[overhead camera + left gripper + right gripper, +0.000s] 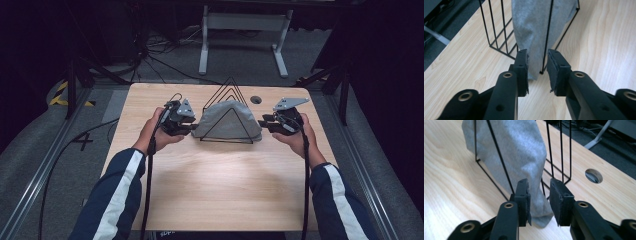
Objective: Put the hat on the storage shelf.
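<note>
Grey cloth (227,122) draped in wire rack (230,90) on counter (215,185), between both grippers. Left gripper (537,67) and right gripper (539,195) fingers narrowly parted at cloth ends, nothing clamped. Cloth not yet pulled out, I'd judge.

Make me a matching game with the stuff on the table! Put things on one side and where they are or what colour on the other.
Things:
1. cloth
2. rack
3. hole
4. left claw

Descriptions:
A. black wire, with pointed triangle frames
B. round, in the tabletop behind the rack's right end
C. grey, draped over the rack
D. open, at the cloth's left end

Pairs: 1-C, 2-A, 3-B, 4-D
</note>
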Tool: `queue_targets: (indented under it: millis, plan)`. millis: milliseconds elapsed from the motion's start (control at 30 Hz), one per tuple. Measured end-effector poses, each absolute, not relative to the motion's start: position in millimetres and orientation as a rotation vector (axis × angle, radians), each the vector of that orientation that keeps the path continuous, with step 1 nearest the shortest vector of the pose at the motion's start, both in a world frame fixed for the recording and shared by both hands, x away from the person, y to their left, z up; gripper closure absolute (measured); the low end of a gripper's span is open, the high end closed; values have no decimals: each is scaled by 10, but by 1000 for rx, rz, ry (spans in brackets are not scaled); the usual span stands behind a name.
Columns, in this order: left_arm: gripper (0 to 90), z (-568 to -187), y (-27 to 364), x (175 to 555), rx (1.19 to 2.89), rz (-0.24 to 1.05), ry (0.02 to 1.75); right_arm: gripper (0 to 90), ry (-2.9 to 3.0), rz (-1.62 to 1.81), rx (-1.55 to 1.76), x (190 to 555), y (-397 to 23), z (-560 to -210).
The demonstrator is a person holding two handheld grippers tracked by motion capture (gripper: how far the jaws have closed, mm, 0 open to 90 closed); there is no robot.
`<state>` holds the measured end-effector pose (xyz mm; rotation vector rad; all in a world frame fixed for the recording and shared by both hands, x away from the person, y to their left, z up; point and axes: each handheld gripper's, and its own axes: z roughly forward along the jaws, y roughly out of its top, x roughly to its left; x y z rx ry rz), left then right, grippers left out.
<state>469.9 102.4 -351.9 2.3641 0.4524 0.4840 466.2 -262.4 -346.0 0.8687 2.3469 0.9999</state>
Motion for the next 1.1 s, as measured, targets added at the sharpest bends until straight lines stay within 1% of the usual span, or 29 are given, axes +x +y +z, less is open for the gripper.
queue_targets:
  millis: [133, 200, 300, 333, 433, 533, 567, 667, 833, 933, 1033, 1100]
  plan:
    - [675, -3551, 1104, 4611, 2394, 466, 434, 596, 2390, 942, 857, 4599, -2629, -3470]
    - [653, -3581, 1173, 4560, 2401, 471, 441, 573, 2402, 935, 854, 4574, -2631, -3474]
    - [645, -3601, 1228, 4527, 2398, 462, 449, 543, 2413, 918, 854, 4549, -2637, -3480]
    - [619, -3627, 1278, 4491, 2411, 471, 446, 520, 2423, 901, 859, 4519, -2647, -3489]
    - [579, -3677, 1353, 4436, 2431, 466, 465, 506, 2421, 886, 861, 4480, -2667, -3503]
    - [563, -3706, 1408, 4398, 2444, 466, 470, 493, 2404, 891, 864, 4446, -2688, -3510]
    - [537, -3724, 1442, 4374, 2454, 471, 472, 475, 2405, 906, 852, 4405, -2710, -3513]
    - [519, -3779, 1519, 4313, 2463, 476, 488, 455, 2401, 896, 851, 4373, -2727, -3517]
    - [470, -3875, 1671, 4195, 2494, 470, 519, 441, 2400, 840, 840, 4277, -2763, -3561]
    - [434, -3922, 1765, 4140, 2517, 489, 530, 432, 2410, 819, 834, 4224, -2801, -3604]
    - [404, -3963, 1859, 4091, 2521, 468, 557, 428, 2408, 807, 834, 4170, -2854, -3646]
    - [379, -3992, 1898, 4045, 2540, 476, 563, 422, 2413, 795, 838, 4139, -2896, -3683]
